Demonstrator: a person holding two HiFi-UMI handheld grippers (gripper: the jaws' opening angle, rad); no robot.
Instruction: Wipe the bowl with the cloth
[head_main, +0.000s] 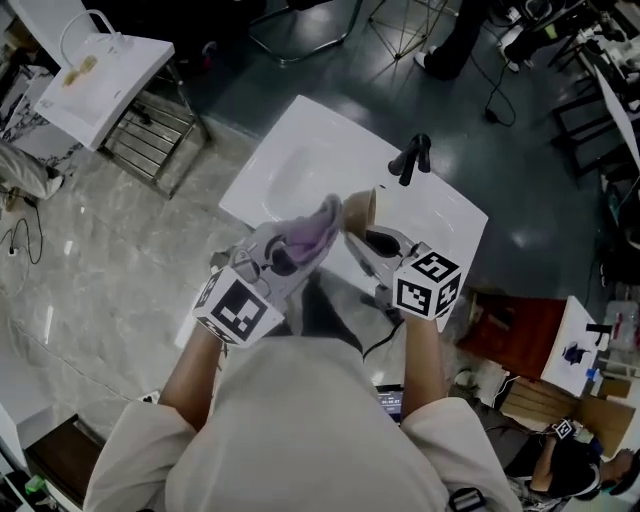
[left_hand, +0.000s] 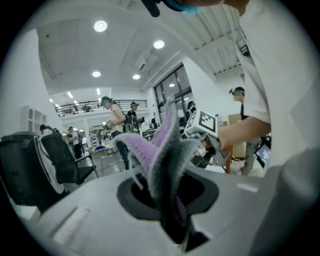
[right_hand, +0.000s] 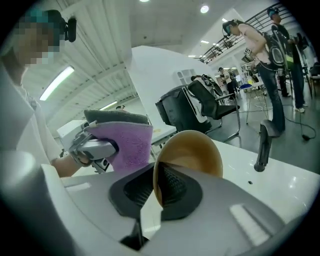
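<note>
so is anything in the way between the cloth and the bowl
Nothing visible. The left tool grips the cloth and the right tool grips the bowl by its rim, held close together above the white table.

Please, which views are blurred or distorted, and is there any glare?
Head view: the cloth is smeared by motion blur. Left gripper view: fisheye bending, dark round border, ceiling lamps glare. Right gripper view: same fisheye, yet the bowl looks sharp.
</note>
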